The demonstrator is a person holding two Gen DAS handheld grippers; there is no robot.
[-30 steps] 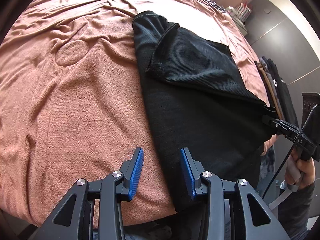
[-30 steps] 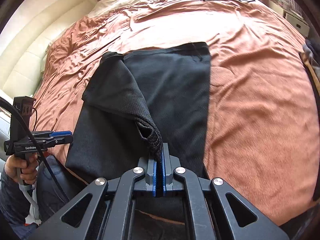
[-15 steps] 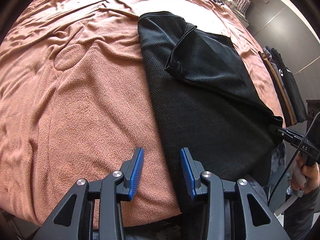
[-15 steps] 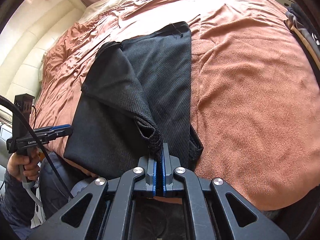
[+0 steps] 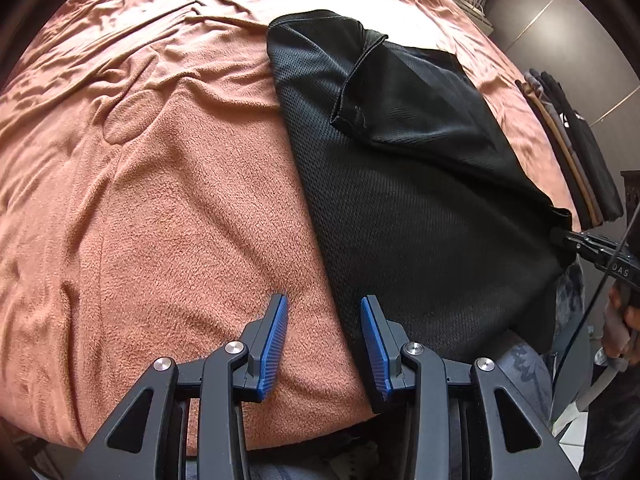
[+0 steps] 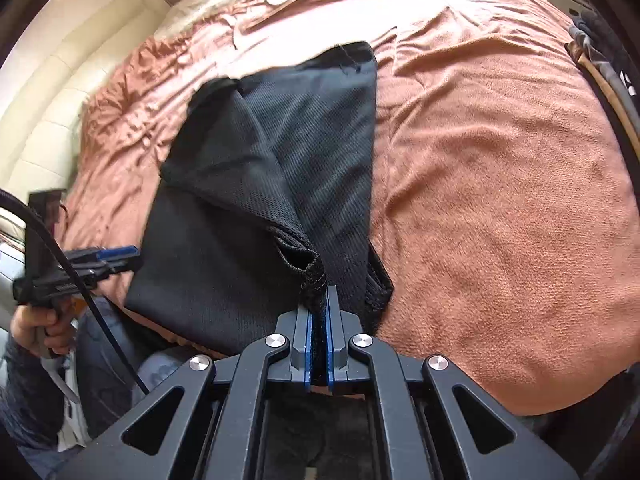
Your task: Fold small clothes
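Black mesh garment (image 6: 276, 184) — creased, half-folded — on fuzzy terracotta blanket (image 6: 500, 208).

A bedroom in a home

A big bed fills both views, covered by a soft, fuzzy pinkish-brown blanket (image 5: 168, 208) with wrinkles in it. At the far end of the bed there is a cream padded headboard (image 6: 52, 120), puffy like cushions. A pile of folded clothes (image 5: 576, 152) sits at the edge of the bed on one side, dark ones with a brown one in between. Behind them stand dark grey cupboard doors (image 5: 568, 20), like a wardrobe. Bright daylight falls on the far part of the blanket.
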